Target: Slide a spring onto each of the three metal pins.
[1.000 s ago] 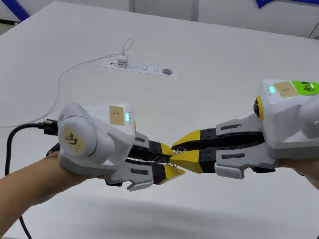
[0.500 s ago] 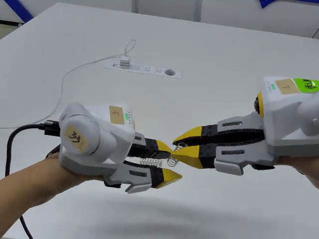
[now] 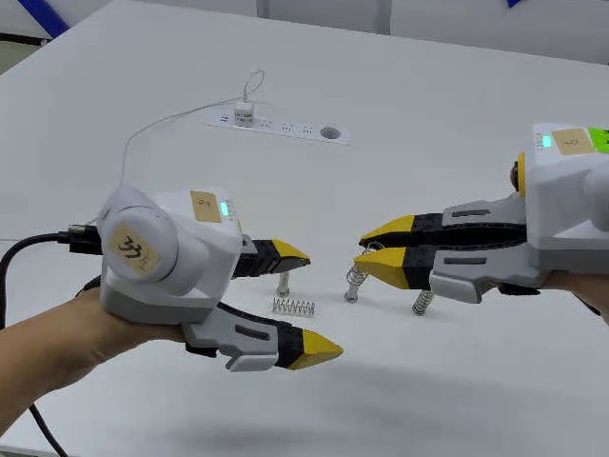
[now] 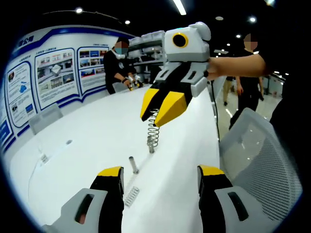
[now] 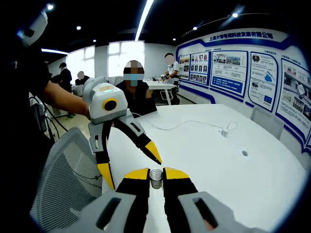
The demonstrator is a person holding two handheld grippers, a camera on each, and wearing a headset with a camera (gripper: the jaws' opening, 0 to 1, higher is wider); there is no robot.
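My right gripper (image 3: 364, 247) is shut on the top of a spring (image 3: 358, 274) that hangs down onto a metal pin (image 3: 350, 296); the same spring (image 5: 156, 178) sits between its yellow tips in the right gripper view. My left gripper (image 3: 306, 303) stands wide open with nothing in it. Between its jaws a bare pin (image 3: 283, 284) stands upright, and beside that pin a loose spring (image 3: 293, 307) lies flat on the table. A further spring (image 3: 422, 303) leans on a pin below the right gripper. In the left gripper view the held spring (image 4: 153, 128) hangs over its pin, with the bare pin (image 4: 132, 165) nearer.
A white power strip (image 3: 276, 129) with a thin white cable lies at the back of the white table (image 3: 428, 114). A black cable (image 3: 29, 249) runs from the left gripper. A mesh chair (image 4: 257, 155) stands by the table edge, and people stand behind.
My left gripper has opened wide and the two grippers have drawn apart. The right gripper, still on its spring, has pulled back to the right, and the pins now show below.
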